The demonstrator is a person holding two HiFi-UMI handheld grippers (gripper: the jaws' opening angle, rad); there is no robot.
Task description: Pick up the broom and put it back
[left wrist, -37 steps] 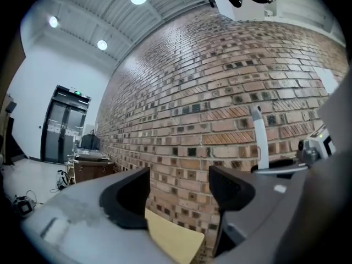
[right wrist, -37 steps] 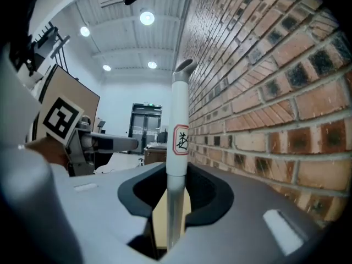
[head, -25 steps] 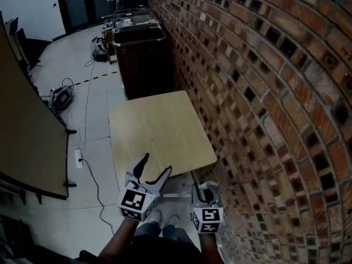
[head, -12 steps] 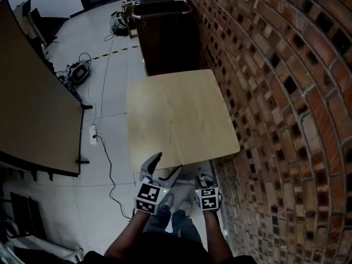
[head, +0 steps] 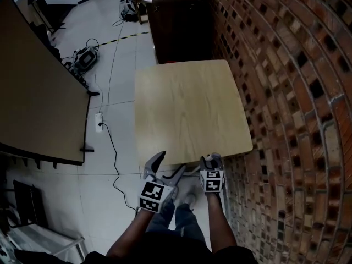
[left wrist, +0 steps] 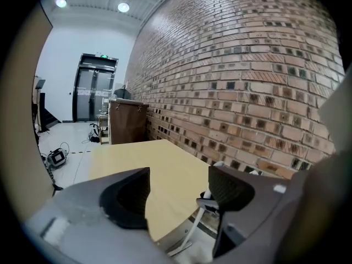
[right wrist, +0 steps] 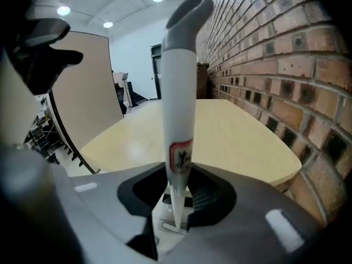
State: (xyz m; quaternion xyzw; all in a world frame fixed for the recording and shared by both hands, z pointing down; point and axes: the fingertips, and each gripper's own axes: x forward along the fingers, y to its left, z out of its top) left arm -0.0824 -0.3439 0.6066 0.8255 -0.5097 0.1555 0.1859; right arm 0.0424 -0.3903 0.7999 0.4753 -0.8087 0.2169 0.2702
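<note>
Stands at the near edge of a wooden table [head: 190, 109] set against a brick wall [head: 297, 92], a gripper in each hand. Clenches the right gripper [right wrist: 179, 199] on the broom [right wrist: 179, 81]: pads pressed to the white handle just below its red-edged label, grey curved tip rising upright above the jaws, in front of the tabletop. Carries the left gripper [left wrist: 179, 194] released, jaws wide apart, nothing between them, aimed across the table toward a dark cabinet [left wrist: 126, 122]
</note>
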